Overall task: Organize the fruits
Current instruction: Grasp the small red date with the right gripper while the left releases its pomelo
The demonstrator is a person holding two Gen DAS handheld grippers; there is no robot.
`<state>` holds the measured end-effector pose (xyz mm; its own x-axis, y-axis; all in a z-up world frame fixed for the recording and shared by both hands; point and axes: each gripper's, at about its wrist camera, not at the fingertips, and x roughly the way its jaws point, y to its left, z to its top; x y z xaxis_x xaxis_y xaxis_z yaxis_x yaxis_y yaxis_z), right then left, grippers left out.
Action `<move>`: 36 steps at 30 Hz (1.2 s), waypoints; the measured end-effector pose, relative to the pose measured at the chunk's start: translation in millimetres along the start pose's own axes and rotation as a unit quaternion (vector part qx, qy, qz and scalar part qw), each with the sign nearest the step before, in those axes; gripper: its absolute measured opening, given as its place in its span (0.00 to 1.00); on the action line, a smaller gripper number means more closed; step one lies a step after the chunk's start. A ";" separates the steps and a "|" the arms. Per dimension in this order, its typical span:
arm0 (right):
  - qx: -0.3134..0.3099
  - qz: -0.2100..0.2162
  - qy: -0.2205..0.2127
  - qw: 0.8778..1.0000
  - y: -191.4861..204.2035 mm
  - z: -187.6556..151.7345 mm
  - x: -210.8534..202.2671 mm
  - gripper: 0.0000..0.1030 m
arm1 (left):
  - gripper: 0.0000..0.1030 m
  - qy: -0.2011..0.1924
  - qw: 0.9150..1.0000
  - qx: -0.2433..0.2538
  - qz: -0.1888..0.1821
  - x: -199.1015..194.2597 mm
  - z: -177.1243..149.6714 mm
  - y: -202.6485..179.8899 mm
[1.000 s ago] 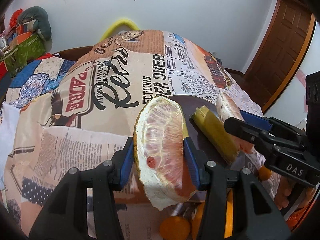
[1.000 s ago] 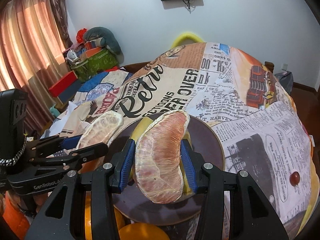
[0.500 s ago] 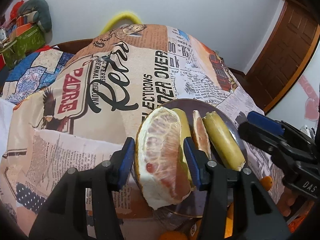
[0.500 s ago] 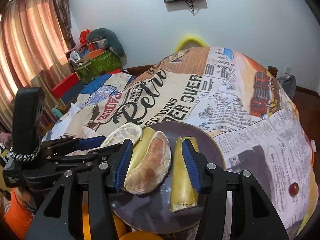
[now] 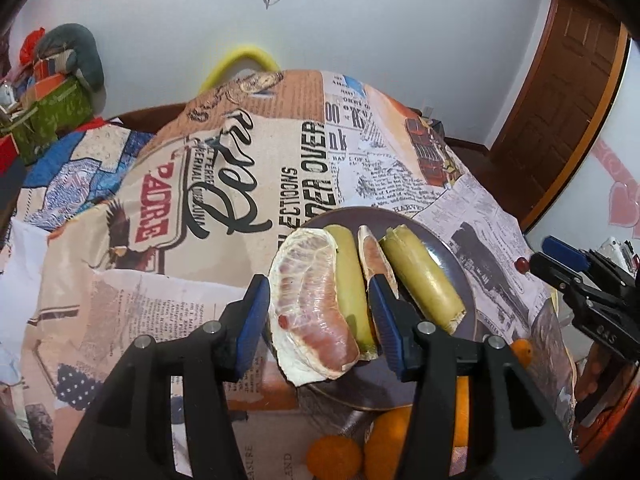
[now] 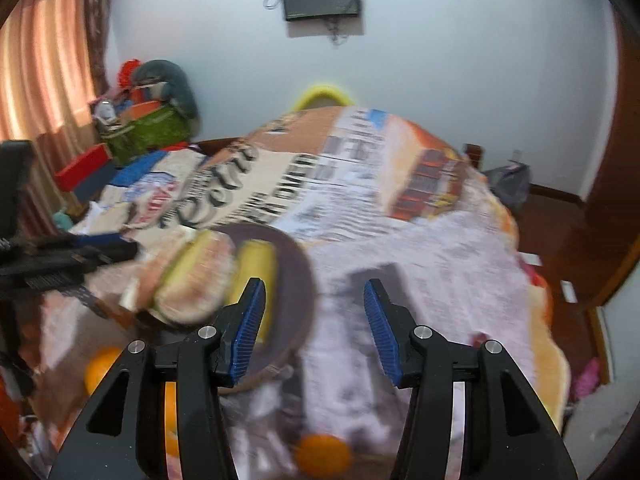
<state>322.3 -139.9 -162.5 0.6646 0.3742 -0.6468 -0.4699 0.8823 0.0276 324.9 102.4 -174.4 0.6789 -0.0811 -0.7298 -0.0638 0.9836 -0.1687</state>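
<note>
the big pomelo piece (image 5: 310, 304), pink inside with white pith on its edge, sits between the blue pads of the left tongs (image 5: 316, 318). the left pad is just beside it and the right pad looks a little way off, so i cannot tell if the tongs grip it or just stand around it. the piece leans over the left edge of the dark round plate (image 5: 452, 258). a yellow-green peel strip (image 5: 352, 284) lies right against it on the plate. next comes a thin pomelo slice (image 5: 374, 256) standing on its edge, and then another yellow-green peel piece (image 5: 422, 278) lying beside it. the plate sits on the counter, which has a newspaper-print cloth (image 5: 240, 184) over it. some oranges (image 5: 334, 454) lie near the front edge, below the plate. a small red fruit (image 5: 521, 265) rests on the cloth to the right of the plate. the right tongs (image 6: 314, 322) have just been opening; the jaws stand apart with nothing between them, over the cloth just right of the plate. the right view is blurry. in the left view the right tongs (image 5: 560, 258) show at the far right, well away from the plate.
</note>
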 end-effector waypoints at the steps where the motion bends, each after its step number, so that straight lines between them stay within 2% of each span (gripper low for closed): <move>1: 0.004 -0.012 0.001 1.000 -9.3 -2.7 -3.2 0.46 | 0.50 -0.002 1.000 0.000 0.001 -2.1 -0.2 -0.6; 8: 0.047 -0.071 0.019 0.996 -68.7 -20.7 -8.7 0.46 | 0.54 -0.005 1.000 0.006 0.011 -9.6 -6.8 -6.4; 15: 0.072 -0.094 0.058 0.991 -103.0 -37.3 15.2 0.46 | 0.57 0.005 1.000 0.018 0.017 -3.6 -16.2 -13.1; 17: 0.080 -0.095 0.069 0.990 -111.2 -41.6 21.9 0.45 | 0.60 0.009 1.000 0.023 0.019 -0.9 -18.0 -15.3; 19: 0.085 -0.097 0.074 0.989 -117.0 -43.3 27.8 0.39 | 0.64 0.011 1.000 0.023 0.017 1.5 -19.4 -16.1; 26: 0.076 -0.091 0.088 0.989 -121.2 -42.8 45.1 0.32 | 0.64 0.015 1.000 0.021 0.012 5.8 -21.1 -18.3; 31: 0.085 -0.072 0.089 0.990 -123.3 -42.9 52.3 0.17 | 0.64 0.016 0.999 0.025 0.011 4.5 -22.4 -22.4; 36: 0.088 -0.068 0.084 0.990 -120.0 -42.1 43.0 0.17 | 0.64 0.015 0.999 0.033 0.010 -4.3 -25.5 -27.3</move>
<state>382.9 -241.7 -225.7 0.6023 0.2079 -0.7707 -0.2635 0.9632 0.0539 305.0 71.7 -183.5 0.6550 -0.0649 -0.7528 -0.0285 0.9935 -0.1104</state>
